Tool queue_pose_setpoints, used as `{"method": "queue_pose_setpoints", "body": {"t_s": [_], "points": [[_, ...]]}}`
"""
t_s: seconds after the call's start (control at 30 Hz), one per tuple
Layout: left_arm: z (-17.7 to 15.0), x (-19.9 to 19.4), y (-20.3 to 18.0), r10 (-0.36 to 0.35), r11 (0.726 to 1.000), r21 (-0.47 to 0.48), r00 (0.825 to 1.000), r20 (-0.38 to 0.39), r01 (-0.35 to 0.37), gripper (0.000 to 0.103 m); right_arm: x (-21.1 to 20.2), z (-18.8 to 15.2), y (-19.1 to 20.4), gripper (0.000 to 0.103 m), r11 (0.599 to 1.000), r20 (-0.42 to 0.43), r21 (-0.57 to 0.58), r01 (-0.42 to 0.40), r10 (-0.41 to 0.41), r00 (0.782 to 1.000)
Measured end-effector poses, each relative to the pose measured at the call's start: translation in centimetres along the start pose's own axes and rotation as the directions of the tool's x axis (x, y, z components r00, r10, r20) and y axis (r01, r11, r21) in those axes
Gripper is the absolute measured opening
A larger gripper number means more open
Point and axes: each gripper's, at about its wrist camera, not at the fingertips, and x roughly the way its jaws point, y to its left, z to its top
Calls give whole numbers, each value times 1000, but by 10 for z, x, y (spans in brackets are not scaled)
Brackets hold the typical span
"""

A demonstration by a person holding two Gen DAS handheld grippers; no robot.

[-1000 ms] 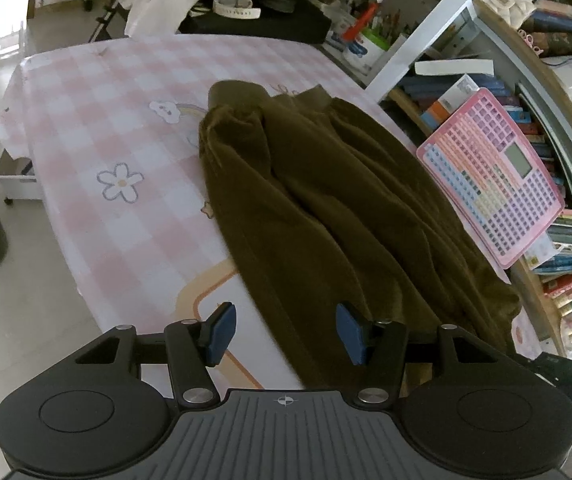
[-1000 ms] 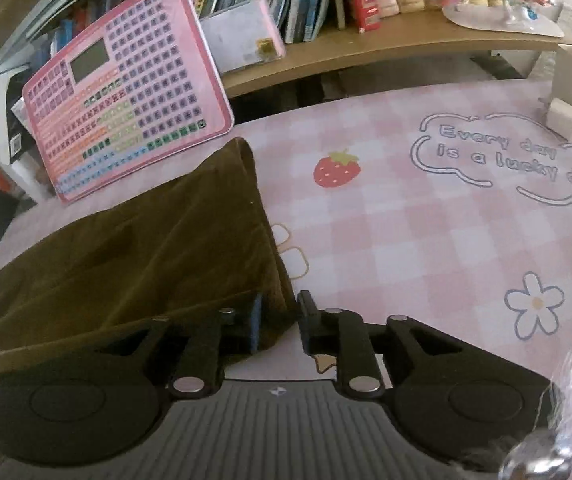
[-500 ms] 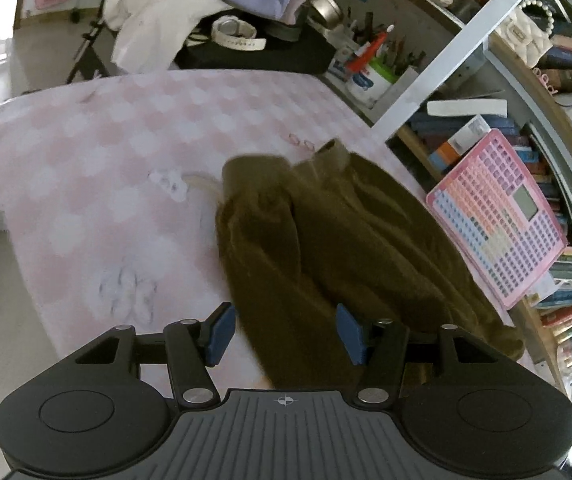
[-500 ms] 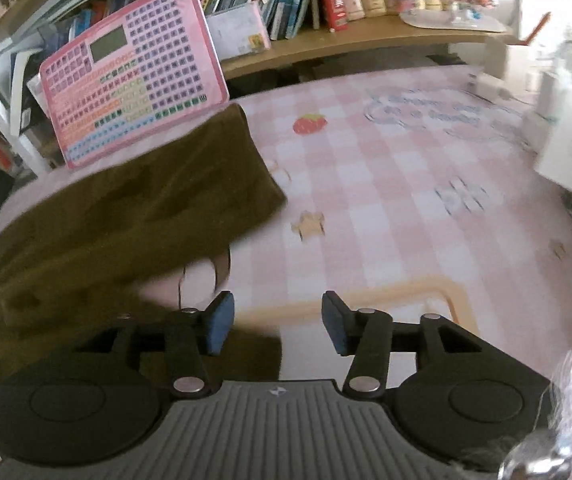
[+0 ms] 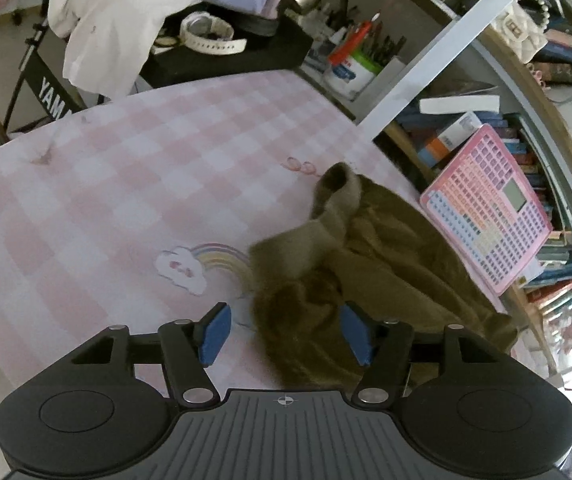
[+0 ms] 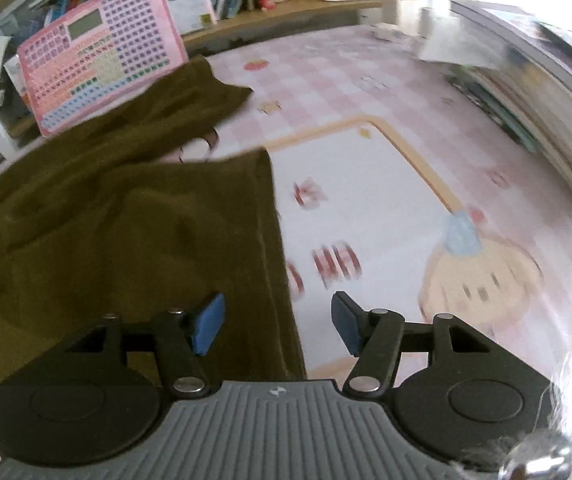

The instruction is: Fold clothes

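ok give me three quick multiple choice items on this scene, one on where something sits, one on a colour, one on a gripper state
1. Where is the pink keyboard toy?
A. leaning against the bookshelf
B. flat on the floor
C. on top of the garment

2. What colour is the garment on the table?
A. navy
B. olive brown
C. white

3. How does the right gripper stand?
A. shut on the cloth
B. open, pads clear of the cloth
C. shut on nothing

Answers: 1 A, it is propped against the books; 2 B, the cloth is dark olive brown; 3 B, its jaws have just been opening and the pads are apart.
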Motion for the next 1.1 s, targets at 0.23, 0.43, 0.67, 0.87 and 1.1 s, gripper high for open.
{"method": "queue_pose_setpoints", "body": {"t_s": [0.23,0.43,0.67,0.87,1.1], "points": [[8,6,29,-27,997,-76,999,-24,25,62,-16,-31,8,57,998,-5,1,67,-67,998],[16,26,34,-69,984,-169,997,-22,64,62,-15,-32,19,48,997,-15,-14,72,-72,997],[22,40,18,-105,984,-149,994,-9,103,16,-11,-30,31,23,993,-3,-85,80,-80,997],[22,24,43,-62,975,-213,997,41,69,13,2,-20,48,19,988,15,-150,37,-35,999],[18,20,50,-47,974,-222,998,32,53,13,19,0,60,16,985,34,-170,9,-3,999]]}}
